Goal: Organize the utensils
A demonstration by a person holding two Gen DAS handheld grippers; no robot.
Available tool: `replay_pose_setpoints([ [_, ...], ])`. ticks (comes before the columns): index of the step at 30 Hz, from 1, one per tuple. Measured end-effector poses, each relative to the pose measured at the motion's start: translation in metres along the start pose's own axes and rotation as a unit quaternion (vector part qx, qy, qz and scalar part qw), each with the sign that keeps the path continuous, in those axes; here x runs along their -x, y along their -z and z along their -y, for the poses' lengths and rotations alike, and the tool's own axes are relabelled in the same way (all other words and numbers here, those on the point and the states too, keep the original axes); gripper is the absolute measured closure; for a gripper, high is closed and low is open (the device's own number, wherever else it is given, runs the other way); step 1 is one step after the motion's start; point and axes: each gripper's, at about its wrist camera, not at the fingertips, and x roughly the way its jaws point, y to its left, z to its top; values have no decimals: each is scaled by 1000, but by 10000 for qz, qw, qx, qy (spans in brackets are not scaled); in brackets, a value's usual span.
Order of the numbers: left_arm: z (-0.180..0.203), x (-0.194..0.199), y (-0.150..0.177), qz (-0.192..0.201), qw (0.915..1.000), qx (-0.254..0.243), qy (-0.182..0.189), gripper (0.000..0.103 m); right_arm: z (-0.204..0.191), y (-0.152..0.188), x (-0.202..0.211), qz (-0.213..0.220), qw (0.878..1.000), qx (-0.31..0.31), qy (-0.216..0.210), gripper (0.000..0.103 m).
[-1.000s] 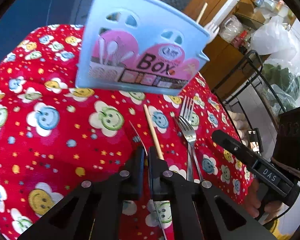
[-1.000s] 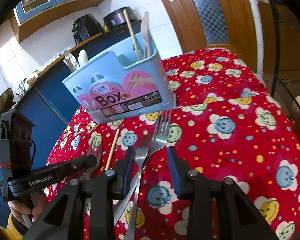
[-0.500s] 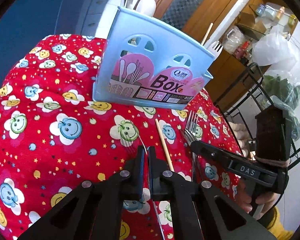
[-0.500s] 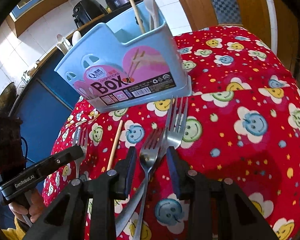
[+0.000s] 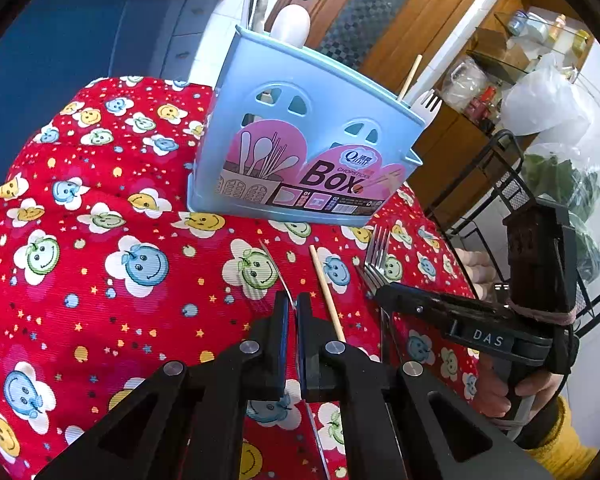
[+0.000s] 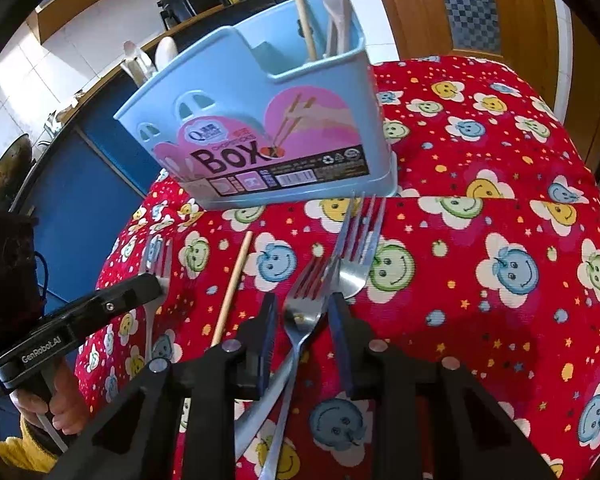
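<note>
While two crossed steel forks [image 6: 332, 276] lie on the red smiley-flower tablecloth [image 6: 500, 280] between its spread, unclenched fingers, the right gripper [image 6: 302, 312] touches neither. At ten o'clock from them a wooden chopstick [image 6: 232, 284] lies loose, and further toward nine o'clock the left gripper [image 5: 293, 312] is clenched on a third steel fork [image 6: 156, 260], seen edge-on in its own view. At twelve o'clock stands the pale-blue plastic utensil box [image 6: 260, 120], holding a chopstick and white plastic cutlery.
</note>
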Motion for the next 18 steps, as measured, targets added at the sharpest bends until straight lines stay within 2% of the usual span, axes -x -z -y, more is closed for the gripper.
replay_pose_setpoints([
  [9,0,2,1,26,10000,21,23,100,-6,-8,-14,-238,9996,40,-132,80],
  [13,0,2,0,32,10000,18,42,100,-2,-12,-24,-454,9988,-137,-141,90],
  [18,1,5,-1,69,10000,-29,47,100,9,-18,-28,-692,9957,-546,-295,93],
])
